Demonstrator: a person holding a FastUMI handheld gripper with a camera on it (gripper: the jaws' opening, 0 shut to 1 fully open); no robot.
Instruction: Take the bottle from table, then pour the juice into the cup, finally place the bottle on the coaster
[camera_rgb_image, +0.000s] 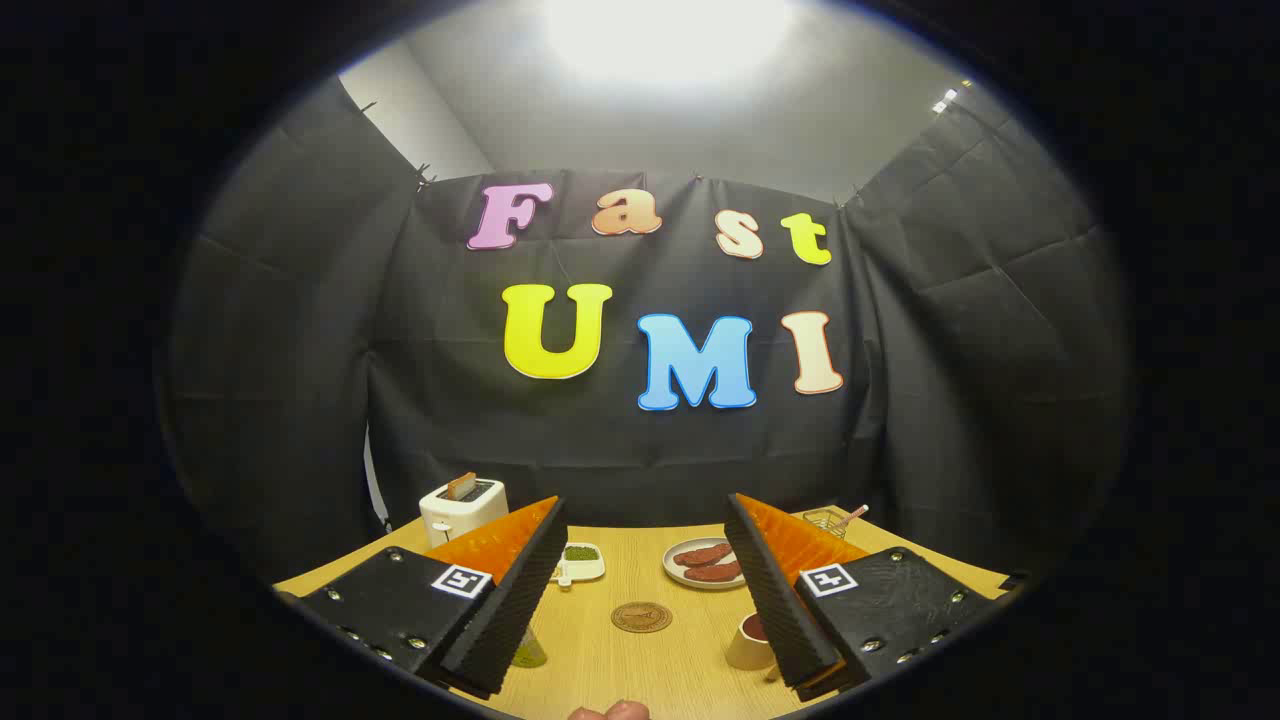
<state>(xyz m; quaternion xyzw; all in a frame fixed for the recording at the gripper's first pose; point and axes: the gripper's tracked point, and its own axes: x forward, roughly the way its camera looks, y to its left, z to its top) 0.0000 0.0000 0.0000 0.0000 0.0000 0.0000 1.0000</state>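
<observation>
My gripper (645, 512) is held above the wooden table (600, 680) and stands open, with nothing between its fingers. Below the gap, in the middle of the table, lies a round brown coaster (641, 617). A small pale cup (750, 642) with something red inside stands by the inner edge of the right finger, partly hidden by it. By the left finger's inner edge peeks a yellowish-green piece of what looks like the bottle (529, 652); most of it is hidden behind that finger.
A white toaster (462, 505) with a slice in it stands at the back left. Beyond the coaster are a small white dish of green bits (580, 560) and a plate of sausages (705, 565). A wire basket (830, 518) sits at the back right. A fingertip (612, 712) shows at the near edge.
</observation>
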